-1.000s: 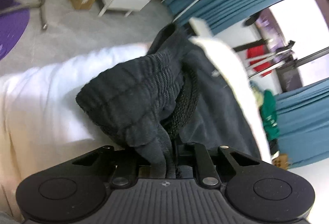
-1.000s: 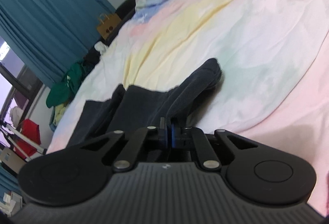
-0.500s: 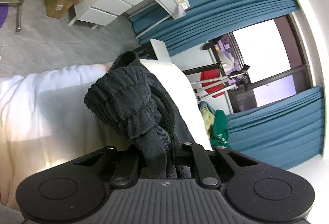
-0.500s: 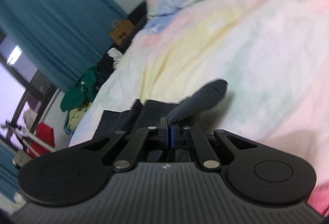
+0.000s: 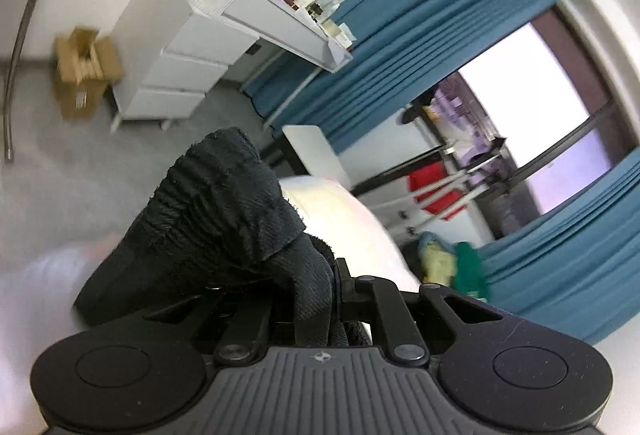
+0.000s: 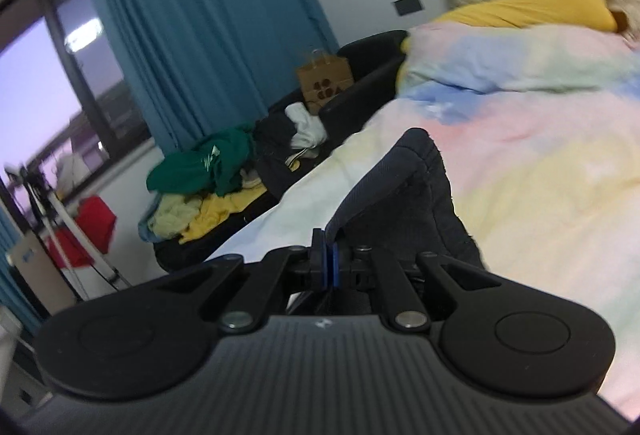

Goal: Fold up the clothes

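Pastel bedding [image 6: 540, 163] lies below as you lift: both views have tilted up from the bed toward the curtains [image 5: 400, 47]. Your left gripper [image 5: 320, 299] is clenched on the dark garment [image 5: 224, 219], your right gripper [image 6: 326, 259] pinches another edge, so it hangs between them, raised for a fold

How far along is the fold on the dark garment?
Done: both tongs are shut on the dark garment, left tongs at its ribbed band, right tongs on another edge. In hand: it is raised over the pastel duvet. Left: laying it down folded; no finished fold shows yet.
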The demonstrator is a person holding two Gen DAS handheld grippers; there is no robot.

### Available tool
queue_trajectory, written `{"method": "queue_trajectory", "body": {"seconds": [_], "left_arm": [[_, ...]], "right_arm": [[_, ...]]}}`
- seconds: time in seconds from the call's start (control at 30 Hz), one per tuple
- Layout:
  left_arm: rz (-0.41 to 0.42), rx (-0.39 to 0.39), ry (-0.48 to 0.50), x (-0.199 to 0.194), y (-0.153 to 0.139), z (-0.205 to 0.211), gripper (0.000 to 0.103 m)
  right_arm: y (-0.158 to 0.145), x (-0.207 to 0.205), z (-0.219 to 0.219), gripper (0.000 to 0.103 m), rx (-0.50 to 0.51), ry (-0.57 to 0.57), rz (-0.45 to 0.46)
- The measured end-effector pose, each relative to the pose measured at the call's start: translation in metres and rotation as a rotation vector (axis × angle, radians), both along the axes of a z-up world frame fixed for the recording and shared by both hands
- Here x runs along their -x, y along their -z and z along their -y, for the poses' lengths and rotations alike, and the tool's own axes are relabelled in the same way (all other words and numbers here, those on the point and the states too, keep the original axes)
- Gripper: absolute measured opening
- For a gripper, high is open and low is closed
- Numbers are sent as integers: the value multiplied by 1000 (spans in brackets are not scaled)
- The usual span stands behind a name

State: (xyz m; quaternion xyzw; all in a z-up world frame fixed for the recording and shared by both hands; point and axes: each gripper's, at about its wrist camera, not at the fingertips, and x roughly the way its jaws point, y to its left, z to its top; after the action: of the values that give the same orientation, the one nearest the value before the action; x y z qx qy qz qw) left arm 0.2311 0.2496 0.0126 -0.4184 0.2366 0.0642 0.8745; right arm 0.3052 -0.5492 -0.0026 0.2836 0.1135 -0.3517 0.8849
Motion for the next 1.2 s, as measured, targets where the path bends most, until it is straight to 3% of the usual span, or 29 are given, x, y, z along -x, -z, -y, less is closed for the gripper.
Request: {"method": "queue_trajectory", "body": {"seconds": [0.1,0.27,0.33,0.47,0.63,0.7,0.77,0.8,0.9,0.97,1.1,1.2], "left_arm": [[-53,-28,-3,-73,19,-1,12],[-165,-127,10,-177,71,7,12],[-215,-159,14,-201,90,11,13],[-262,-141,29,-216,113,7,17],[-222,-147,72,-195,103,-1,21],[-185,-152,94,-175,92,-4,27],[-131,-151,118,-150,77,-6,45],[-105,-150,129,-136,69,-6,48],[-60,-143,154,-96,50,-6,63],[-70,-122,145,-68,47,-6,91],[-101,-23,102,-19,59,-8,100],[-152,136,99,2,86,-16,99]], "right_arm": [[20,-62,10,6,31,-12,-77],[84,-143,25,6,48,-30,-213],[106,-162,26,6,68,-60,-259],[134,-183,31,11,47,-110,-320],[119,-161,51,27,-43,-231,-256],[98,-134,54,33,-13,-233,-198],[76,-102,57,47,26,-227,-136],[65,-85,59,54,35,-224,-108],[45,-29,73,62,-62,-181,-19],[50,10,87,68,-186,-154,48],[86,63,96,68,-405,-154,92],[116,81,94,68,-522,-167,105]]}}
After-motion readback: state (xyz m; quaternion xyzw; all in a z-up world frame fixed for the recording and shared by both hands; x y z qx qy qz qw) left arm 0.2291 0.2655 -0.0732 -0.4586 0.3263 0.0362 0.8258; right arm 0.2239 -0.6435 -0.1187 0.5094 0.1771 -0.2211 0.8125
